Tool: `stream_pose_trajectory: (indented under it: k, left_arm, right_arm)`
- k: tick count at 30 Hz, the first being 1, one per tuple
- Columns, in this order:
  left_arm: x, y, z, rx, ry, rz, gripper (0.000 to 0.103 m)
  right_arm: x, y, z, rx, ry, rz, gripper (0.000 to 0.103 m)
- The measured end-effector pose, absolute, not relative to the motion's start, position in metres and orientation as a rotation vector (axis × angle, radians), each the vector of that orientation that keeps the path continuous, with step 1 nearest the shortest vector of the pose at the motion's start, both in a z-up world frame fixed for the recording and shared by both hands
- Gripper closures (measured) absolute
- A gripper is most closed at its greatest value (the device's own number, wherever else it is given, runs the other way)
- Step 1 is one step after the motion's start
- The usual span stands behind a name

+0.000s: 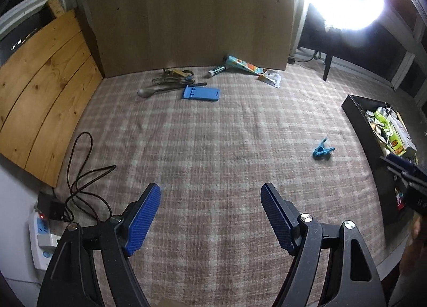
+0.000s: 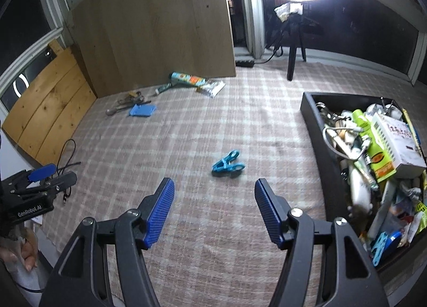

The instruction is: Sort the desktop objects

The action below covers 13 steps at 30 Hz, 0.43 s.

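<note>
Above checked cloth point(image 1: 213, 146): L claw point(image 1: 210, 196) & R claw point(image 2: 214, 191) wide open, empty.

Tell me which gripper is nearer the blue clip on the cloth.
Right. The right gripper sits just short of the blue clip; the left gripper is farther off, the clip to its right.

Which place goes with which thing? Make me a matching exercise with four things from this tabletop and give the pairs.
Things:
1. teal clip
2. blue phone stand
3. white carton
4. power strip

Places:
A. inside the black bin
B. beside the spoon near the back board
C. off the cloth's left edge
D. alone mid-cloth, ahead of the right claw

Pairs: 1-D, 2-B, 3-A, 4-C
</note>
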<state>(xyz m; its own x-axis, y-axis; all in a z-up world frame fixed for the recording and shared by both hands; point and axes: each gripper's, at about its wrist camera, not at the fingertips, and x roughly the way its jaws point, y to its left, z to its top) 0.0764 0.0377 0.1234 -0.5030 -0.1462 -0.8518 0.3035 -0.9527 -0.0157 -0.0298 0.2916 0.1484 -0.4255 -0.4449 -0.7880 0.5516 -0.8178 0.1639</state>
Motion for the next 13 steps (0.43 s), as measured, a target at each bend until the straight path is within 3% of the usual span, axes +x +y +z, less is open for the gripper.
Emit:
stream_pose_trajectory:
  k: [13]
  left_arm:
    - [0.068, 0.045, 0.112, 1.398, 0.230, -2.532, 0.026]
  right_arm:
    - [-0.031, 0.292, 0.130, 1.246, 0.172, -2.239, 0.041]
